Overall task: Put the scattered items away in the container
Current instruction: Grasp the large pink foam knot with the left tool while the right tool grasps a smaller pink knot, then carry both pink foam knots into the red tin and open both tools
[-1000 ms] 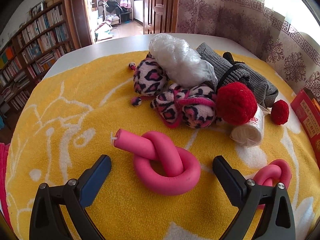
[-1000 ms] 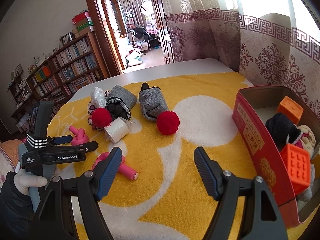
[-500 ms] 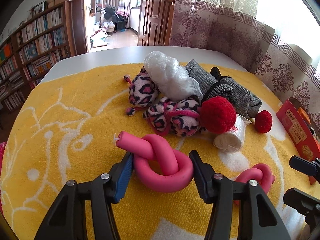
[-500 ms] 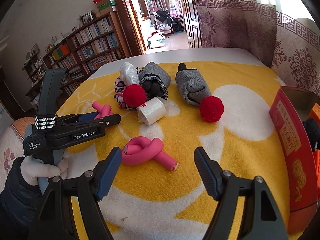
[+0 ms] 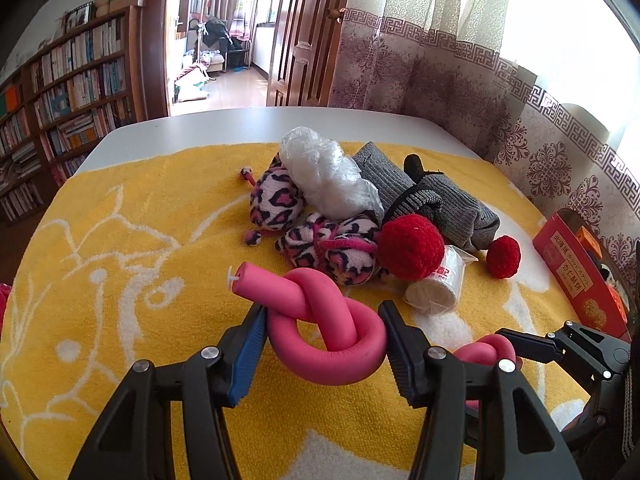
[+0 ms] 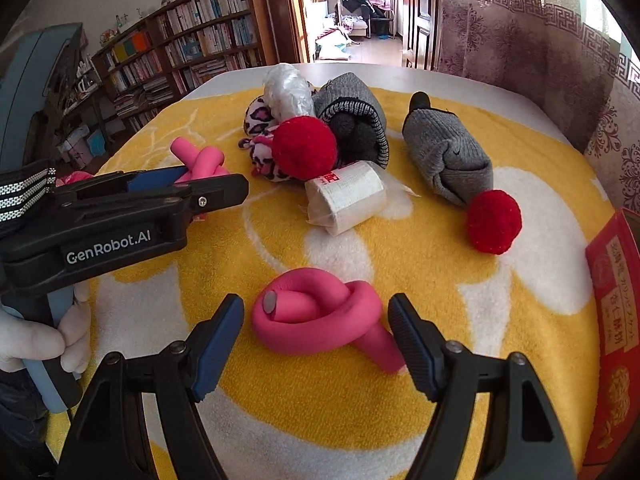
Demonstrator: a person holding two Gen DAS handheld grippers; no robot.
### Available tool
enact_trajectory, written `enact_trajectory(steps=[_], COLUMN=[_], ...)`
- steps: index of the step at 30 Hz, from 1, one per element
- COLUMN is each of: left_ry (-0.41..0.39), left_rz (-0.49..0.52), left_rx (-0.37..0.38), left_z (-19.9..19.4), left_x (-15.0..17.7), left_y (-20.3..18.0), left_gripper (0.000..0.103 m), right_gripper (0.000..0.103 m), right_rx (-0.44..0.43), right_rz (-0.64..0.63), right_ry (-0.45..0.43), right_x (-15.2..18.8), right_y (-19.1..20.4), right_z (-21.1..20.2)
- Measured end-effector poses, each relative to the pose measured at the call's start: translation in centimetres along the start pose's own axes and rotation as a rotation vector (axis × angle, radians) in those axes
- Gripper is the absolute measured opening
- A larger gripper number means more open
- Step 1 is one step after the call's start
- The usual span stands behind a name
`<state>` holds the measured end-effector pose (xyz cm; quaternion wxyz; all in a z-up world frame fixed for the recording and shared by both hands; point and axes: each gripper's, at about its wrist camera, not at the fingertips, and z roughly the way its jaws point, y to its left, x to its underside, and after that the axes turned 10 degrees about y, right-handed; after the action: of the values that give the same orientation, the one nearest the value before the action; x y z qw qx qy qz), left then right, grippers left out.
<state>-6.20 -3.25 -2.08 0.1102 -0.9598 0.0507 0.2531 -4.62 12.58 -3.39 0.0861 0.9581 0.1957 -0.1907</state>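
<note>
My left gripper (image 5: 322, 330) is shut on a knotted pink foam roller (image 5: 320, 320), its pads pressing both sides of the loop; the same roller shows in the right wrist view (image 6: 198, 158). My right gripper (image 6: 316, 326) is open around a second knotted pink foam roller (image 6: 316, 318) lying on the yellow towel (image 6: 440, 312), jaws on either side and apart from it. The red container (image 6: 612, 320) stands at the right edge, also in the left wrist view (image 5: 576, 272).
Behind lie a big red pompom (image 6: 304, 148), a small red pompom (image 6: 494, 222), a white roll (image 6: 346, 196), two grey knit socks (image 6: 446, 160), leopard-print plush pieces (image 5: 332, 244) and a clear plastic bag (image 5: 324, 176). Curtains hang at the right.
My left gripper closed onto the knotted roller. My right gripper moved left and forward from beside the container until its open jaws straddle the second roller.
</note>
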Motion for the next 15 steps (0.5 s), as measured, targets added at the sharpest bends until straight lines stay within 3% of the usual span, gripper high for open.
enact_trajectory(steps=[7, 15], left_ry=[0.003, 0.001], left_rz=[0.003, 0.018], left_rx=[0.000, -0.004], left_z=[0.0, -0.1], left_x=[0.0, 0.0], left_y=[-0.2, -0.7], left_gripper=[0.057, 0.057], right_gripper=[0.070, 0.069], right_rx=[0.016, -0.001], right_rz=[0.010, 0.077], right_ry=[-0.027, -0.107], right_x=[0.4, 1.7], right_y=[-0.5, -1.8], right_z=[-0.4, -2.9])
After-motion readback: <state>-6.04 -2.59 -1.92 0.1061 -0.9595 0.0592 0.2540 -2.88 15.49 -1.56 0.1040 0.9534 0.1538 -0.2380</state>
